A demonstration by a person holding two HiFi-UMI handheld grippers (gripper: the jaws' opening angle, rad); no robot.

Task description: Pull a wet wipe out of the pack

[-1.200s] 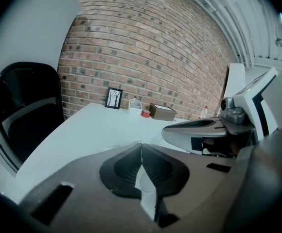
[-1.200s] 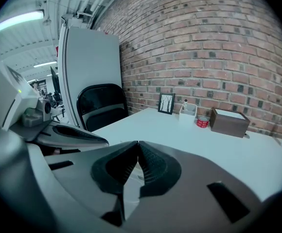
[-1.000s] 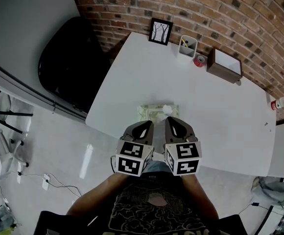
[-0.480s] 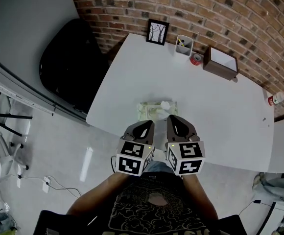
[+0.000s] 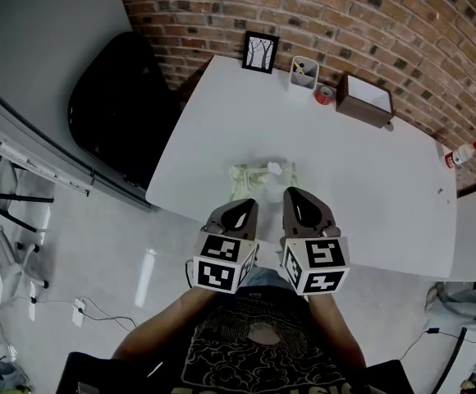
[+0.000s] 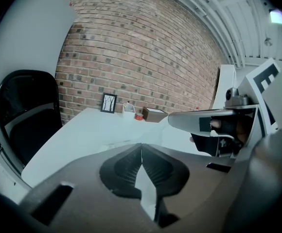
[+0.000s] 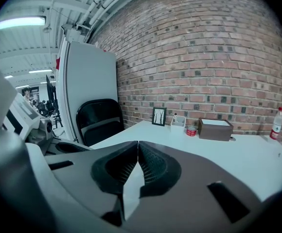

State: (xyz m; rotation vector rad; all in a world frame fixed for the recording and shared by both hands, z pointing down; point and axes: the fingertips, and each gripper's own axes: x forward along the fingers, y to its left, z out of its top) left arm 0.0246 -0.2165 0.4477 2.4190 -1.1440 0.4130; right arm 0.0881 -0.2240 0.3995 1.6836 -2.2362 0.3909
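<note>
The pale green soft wet-wipe pack [image 5: 254, 181] lies flat on the white table [image 5: 369, 187], just ahead of both sets of fingertips. Its long axis runs crosswise to them, and a crumpled white wipe tuft [image 5: 275, 168] stands up near its right end. Well beyond it, along the red-brick wall [image 5: 402, 23], stand a small black-framed picture [image 5: 260, 52], a white pen cup [image 5: 303, 72] and a brown box [image 5: 367, 101]. The left gripper [image 5: 243, 207] and right gripper [image 5: 296, 196] each have their jaws pressed together on nothing, apart from the pack.

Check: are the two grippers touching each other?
Apart. The head view shows a strip of white table between the left gripper and the right gripper.
</note>
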